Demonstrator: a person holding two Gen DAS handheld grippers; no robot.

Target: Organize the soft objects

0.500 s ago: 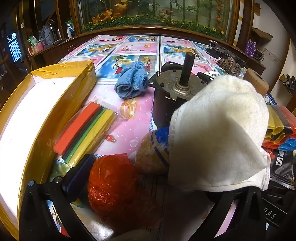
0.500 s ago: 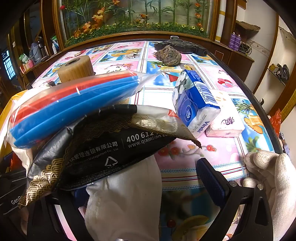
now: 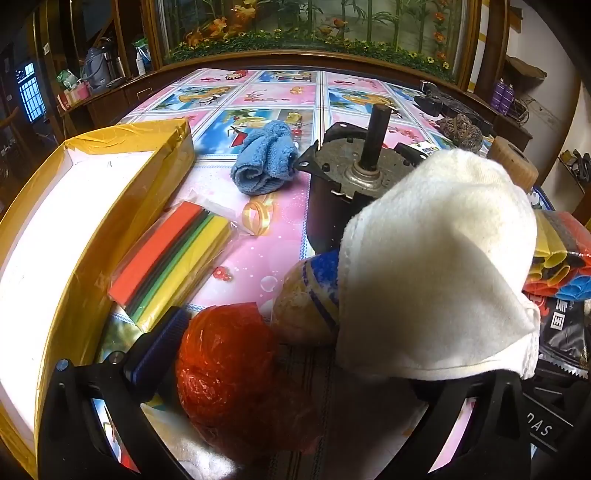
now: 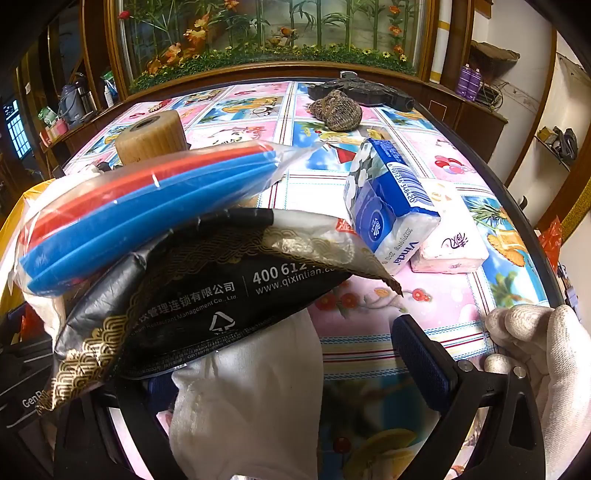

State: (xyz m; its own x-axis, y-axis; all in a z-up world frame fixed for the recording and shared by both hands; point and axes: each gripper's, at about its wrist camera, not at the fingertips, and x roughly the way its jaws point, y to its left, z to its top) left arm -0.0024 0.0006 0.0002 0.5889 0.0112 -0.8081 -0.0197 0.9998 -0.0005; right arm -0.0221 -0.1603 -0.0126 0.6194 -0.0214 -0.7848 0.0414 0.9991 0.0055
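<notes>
Here: tissue pack [image 4: 391, 210] marked "Vinda"; black bag [image 4: 207, 295] printed "400 612", "www.qixintian". Cartoon-patterned counter [image 3: 280, 92], fish tank [image 3: 314, 29] behind. White towel [image 3: 439, 273] beside motor [image 3: 347, 184]. Both jaws apart, empty.

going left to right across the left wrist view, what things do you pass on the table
yellow box → pack of coloured foam strips → blue towel → old motor → white cloth → wooden spool
</notes>
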